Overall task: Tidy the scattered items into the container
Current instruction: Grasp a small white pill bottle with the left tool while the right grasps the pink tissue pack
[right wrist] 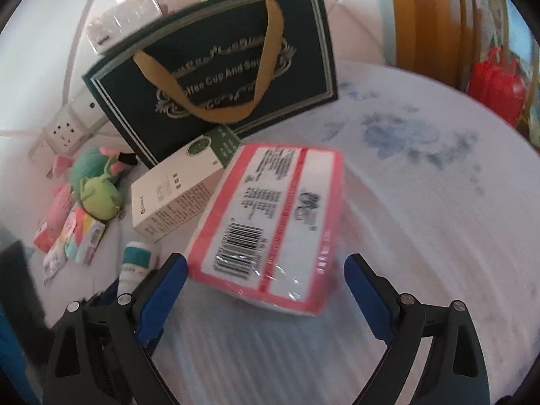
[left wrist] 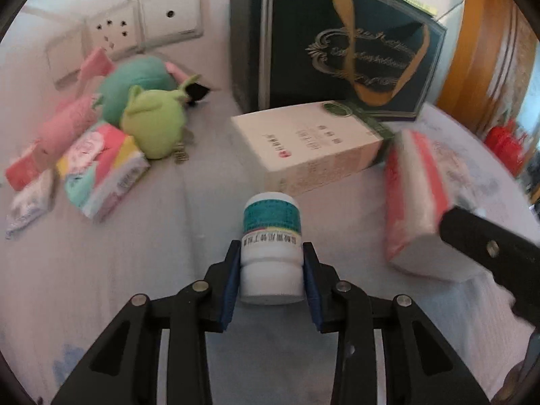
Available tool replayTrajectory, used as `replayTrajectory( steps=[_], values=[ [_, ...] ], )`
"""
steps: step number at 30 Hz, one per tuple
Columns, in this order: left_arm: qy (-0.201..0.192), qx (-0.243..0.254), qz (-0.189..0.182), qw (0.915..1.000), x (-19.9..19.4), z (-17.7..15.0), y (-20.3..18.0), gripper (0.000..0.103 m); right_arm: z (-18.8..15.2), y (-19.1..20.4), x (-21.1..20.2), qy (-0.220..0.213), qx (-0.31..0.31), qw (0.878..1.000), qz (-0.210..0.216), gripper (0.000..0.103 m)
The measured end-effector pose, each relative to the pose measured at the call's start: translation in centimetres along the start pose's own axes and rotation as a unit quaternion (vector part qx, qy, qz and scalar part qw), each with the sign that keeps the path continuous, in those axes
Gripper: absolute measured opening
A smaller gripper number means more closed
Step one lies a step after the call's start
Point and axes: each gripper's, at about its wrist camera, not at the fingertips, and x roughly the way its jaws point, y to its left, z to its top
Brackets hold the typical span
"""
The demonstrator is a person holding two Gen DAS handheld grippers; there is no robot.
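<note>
Blue-padded left gripper point(left wrist: 271, 263) tilts down, clamping the bottle point(left wrist: 271, 246) — right gripper point(right wrist: 266, 280) gapes wide.

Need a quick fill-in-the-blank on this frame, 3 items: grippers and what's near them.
1. The left gripper is shut on the white ____.
2. The right gripper stands ____, its pads on either side of the red tissue pack.
3. The dark green bag has ____-coloured handles.

Missing words: bottle; open; gold
</note>
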Motion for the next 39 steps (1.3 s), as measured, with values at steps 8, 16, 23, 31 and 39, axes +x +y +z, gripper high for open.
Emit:
replayTrajectory(
  steps=[8, 16, 23, 31, 39],
  values=[
    [-0.003, -0.025, -0.016, 0.9996, 0.3, 0.7, 1.4, 0.034, -0.3, 1.7, 2.5, -0.006, -0.035, 0.998, -0.054, 0.103],
    [-0.001, -0.013, -0.008, 0.9999, 0.6, 0.7, 1.1, 0.034, -1.5, 0.5, 2.0, 0.011, -0.045, 0.997, -0.055, 0.100],
    [0.000, -0.014, 0.006, 0.9999, 0.0, -0.1, 1.0, 0.034, -2.8, 0.5, 1.1, 0.030, -0.085, 0.995, -0.047, 0.100],
    [-0.009, -0.064, -0.057, 0.9963, -1.1, -1.4, 3.6, 0.034, -4.7, 0.7, 1.0, 0.015, -0.155, 0.986, -0.060, 0.103],
    [0.022, 0.005, 0.012, 0.9997, -0.3, -1.2, 0.5, 0.095, -4.1, -0.9, -0.1, -0.001, -0.108, 0.994, -0.005, 0.103]
  ],
)
